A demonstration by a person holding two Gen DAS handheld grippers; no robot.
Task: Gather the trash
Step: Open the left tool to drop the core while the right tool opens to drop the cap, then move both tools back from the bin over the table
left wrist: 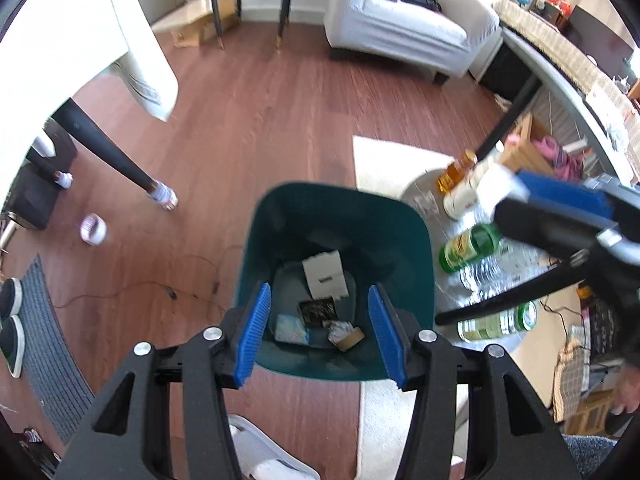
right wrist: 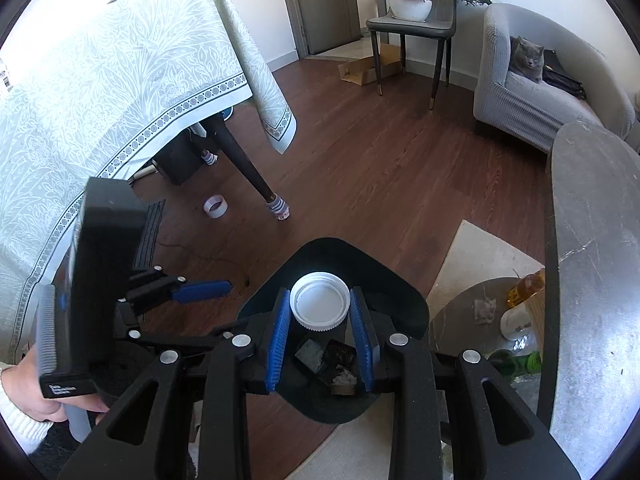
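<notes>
A dark green trash bin (left wrist: pixel 256 248) stands on the wood floor, with white paper (left wrist: pixel 325 276), a dark wrapper and crumpled scraps at its bottom. My left gripper (left wrist: pixel 320 330) hangs open and empty over the bin's near rim. My right gripper (right wrist: pixel 320 338) is shut on a white plastic lid (right wrist: pixel 319 305) and holds it above the bin (right wrist: pixel 400 292). In the left wrist view the right gripper (left wrist: pixel 560 212) comes in from the right with a white object at its blue pads. The left gripper (right wrist: pixel 208 290) shows at the left of the right wrist view.
A low round table (left wrist: pixel 424 188) right of the bin carries several bottles (left wrist: pixel 472 246) and a white jar. A cloth-covered table (right wrist: pixel 120 80), its leg, a tape roll (right wrist: pixel 215 206), a chair (right wrist: pixel 412 28), a sofa with a grey cat (right wrist: pixel 527 58) and a pale rug surround the floor.
</notes>
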